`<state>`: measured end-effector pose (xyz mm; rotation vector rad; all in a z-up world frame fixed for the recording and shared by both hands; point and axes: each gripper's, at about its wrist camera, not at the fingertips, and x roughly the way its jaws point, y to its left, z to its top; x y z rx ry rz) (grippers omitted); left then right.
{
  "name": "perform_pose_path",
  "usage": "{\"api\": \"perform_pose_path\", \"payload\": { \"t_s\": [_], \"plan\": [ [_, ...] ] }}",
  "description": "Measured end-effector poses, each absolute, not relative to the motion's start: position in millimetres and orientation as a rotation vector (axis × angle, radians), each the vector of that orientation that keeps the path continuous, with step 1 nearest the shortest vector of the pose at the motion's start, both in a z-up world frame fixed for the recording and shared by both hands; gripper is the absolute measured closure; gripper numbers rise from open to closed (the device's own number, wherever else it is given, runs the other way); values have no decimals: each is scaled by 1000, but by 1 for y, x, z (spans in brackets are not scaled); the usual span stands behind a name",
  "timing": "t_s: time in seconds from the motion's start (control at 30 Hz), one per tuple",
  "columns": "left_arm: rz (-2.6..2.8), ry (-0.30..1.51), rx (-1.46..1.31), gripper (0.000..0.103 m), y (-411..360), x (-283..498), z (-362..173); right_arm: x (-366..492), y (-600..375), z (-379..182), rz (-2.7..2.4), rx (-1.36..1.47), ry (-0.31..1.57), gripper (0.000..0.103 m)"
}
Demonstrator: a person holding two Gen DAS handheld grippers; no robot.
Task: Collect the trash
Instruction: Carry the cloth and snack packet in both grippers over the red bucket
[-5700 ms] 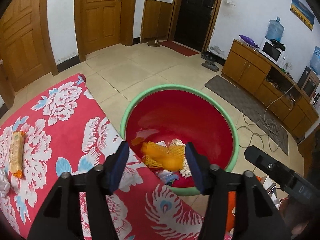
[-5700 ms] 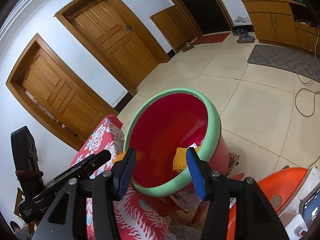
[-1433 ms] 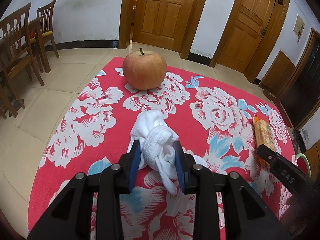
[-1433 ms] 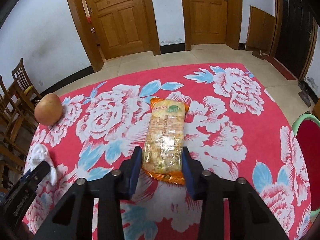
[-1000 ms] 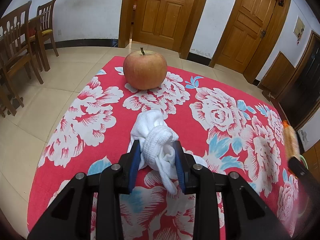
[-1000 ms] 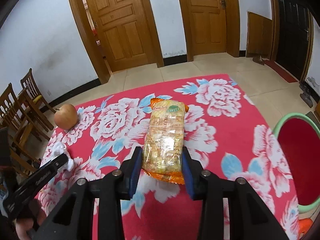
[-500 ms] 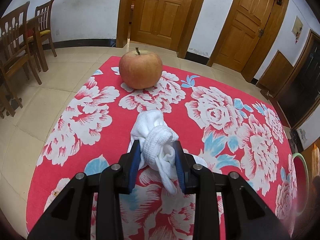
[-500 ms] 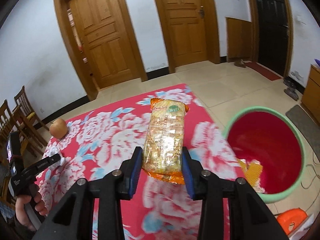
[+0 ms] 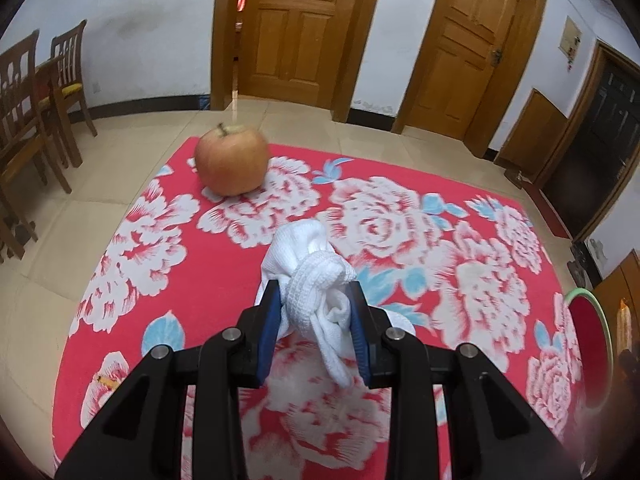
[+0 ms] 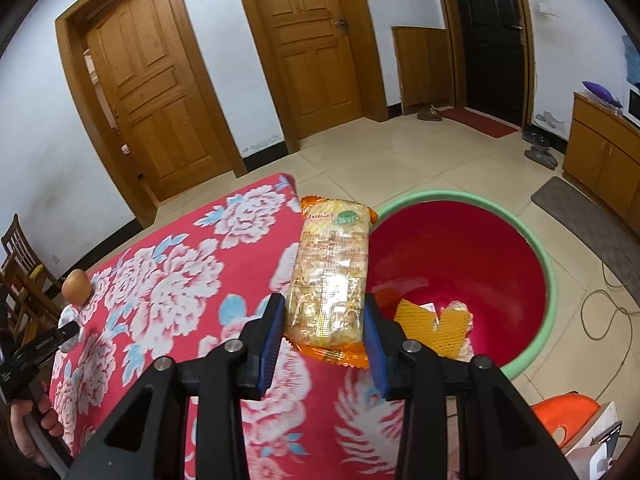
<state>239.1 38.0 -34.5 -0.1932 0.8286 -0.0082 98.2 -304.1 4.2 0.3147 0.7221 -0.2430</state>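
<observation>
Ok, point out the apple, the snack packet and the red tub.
apple (image 9: pixel 232 164), left wrist view, middle of its skin.
snack packet (image 10: pixel 330 276), right wrist view, centre of the wrapper.
red tub (image 10: pixel 549 276), right wrist view, green rim.

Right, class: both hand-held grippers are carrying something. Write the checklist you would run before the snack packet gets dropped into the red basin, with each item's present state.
1. Right hand-held gripper shut on snack packet: ok.
2. Packet above red basin opening: not ok, its held end is over the tablecloth.
3. Basin has room: ok, only orange mesh and scraps at the bottom.
4. Left hand-held gripper shut on white cloth: ok.
5. Apple out of the way: ok.
6. Height above rim: cannot tell.
</observation>
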Motion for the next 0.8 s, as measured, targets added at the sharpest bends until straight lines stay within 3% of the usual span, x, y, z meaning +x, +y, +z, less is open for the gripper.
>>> {"api": "perform_pose_path", "payload": {
  "t_s": [0.8],
  "plan": [
    [-393, 874, -47, 70, -147, 215, -4, 64, -399, -29, -297, 549, 717, 57]
  ]
}}
